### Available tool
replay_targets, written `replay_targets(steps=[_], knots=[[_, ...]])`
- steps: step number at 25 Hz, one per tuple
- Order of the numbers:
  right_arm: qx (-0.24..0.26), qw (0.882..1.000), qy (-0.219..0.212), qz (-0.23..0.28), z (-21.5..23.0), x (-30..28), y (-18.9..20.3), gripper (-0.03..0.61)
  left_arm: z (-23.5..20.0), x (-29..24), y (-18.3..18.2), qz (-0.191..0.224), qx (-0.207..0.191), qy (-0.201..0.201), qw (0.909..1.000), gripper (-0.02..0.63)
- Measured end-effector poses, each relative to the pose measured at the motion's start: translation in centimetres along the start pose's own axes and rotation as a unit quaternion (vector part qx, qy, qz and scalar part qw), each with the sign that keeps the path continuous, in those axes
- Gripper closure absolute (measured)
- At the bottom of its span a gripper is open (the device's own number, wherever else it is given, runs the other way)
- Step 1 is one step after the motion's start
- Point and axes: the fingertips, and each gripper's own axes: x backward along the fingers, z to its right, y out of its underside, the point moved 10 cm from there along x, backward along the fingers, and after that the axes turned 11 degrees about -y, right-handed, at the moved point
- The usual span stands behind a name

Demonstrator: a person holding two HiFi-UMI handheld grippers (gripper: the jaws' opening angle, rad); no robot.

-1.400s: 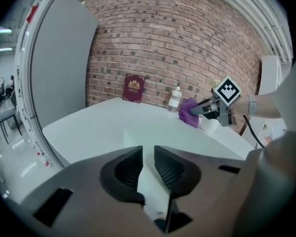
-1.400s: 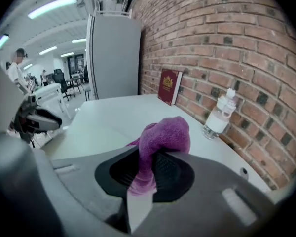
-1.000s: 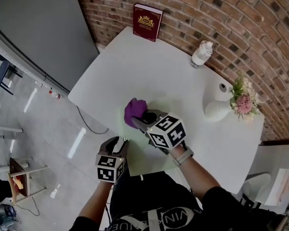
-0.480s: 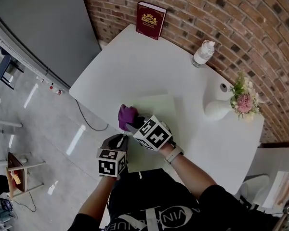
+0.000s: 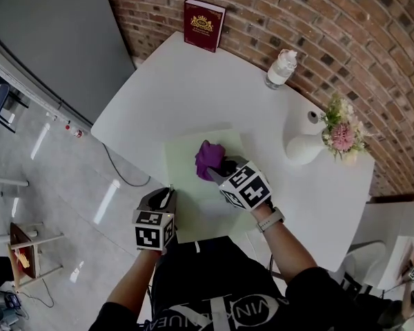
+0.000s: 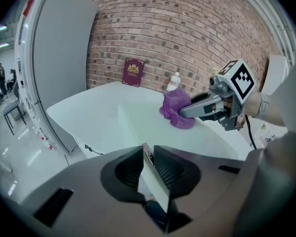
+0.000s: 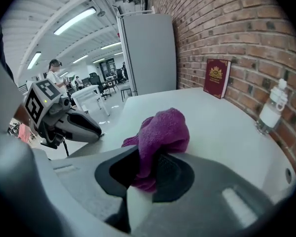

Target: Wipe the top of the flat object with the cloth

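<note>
**Open-plan office hall with a staged brick corner**

Long ceiling strip lights (image 7: 74, 21) run above desks and black office chairs (image 7: 94, 78), where a person (image 7: 53, 69) stands. A tall grey partition panel (image 7: 148, 53) and a red brick wall (image 5: 345, 40) enclose a white rounded table (image 5: 193, 81) on a polished grey floor (image 5: 55, 178).

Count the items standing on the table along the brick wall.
3: the red book at the far left, the clear bottle further right, and the white vase with flowers at the right end. None seems hidden.
</note>
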Motion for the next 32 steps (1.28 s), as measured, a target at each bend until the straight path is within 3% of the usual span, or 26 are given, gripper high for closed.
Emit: replay_targets(steps=[11,14,16,18,21,25,28,32], knots=[[-0.066,0.993,0.093,0.022,3.9,6.6,4.9,0.518,0.3,-0.1,0.2,0.006,0.01,-0.008,0.9999,0.551],[-0.077,0.988,0.136,0.009,4.6,7.7,5.9,0.518,0.1,0.0,0.0,0.008,0.013,-0.006,0.9999,0.551],[-0.081,0.981,0.177,0.002,4.6,8.8,7.0,0.518,-0.2,0.5,-0.4,0.036,0.005,-0.014,0.9992,0.568],[-0.093,0.975,0.198,0.029,3.7,10.1,7.6,0.518,-1.0,1.2,-1.4,0.09,-0.005,-0.02,0.9957,0.571],[-0.112,0.974,0.173,0.097,1.4,10.5,6.4,0.518,-3.4,1.0,-3.7,0.113,-0.008,0.0,0.9936,0.571],[-0.129,0.976,0.083,0.152,-2.9,7.6,3.1,0.518,-4.6,-0.9,-5.7,0.078,-0.029,0.086,0.9929,0.571],[-0.135,0.978,0.01,0.156,-5.8,4.0,0.9,0.518,-4.2,-2.6,-6.2,0.048,-0.079,0.109,0.9898,0.571],[-0.134,0.981,-0.065,0.124,-8.8,-1.2,-1.0,0.518,-4.0,-4.8,-6.5,0.016,-0.121,0.114,0.986,0.571]])
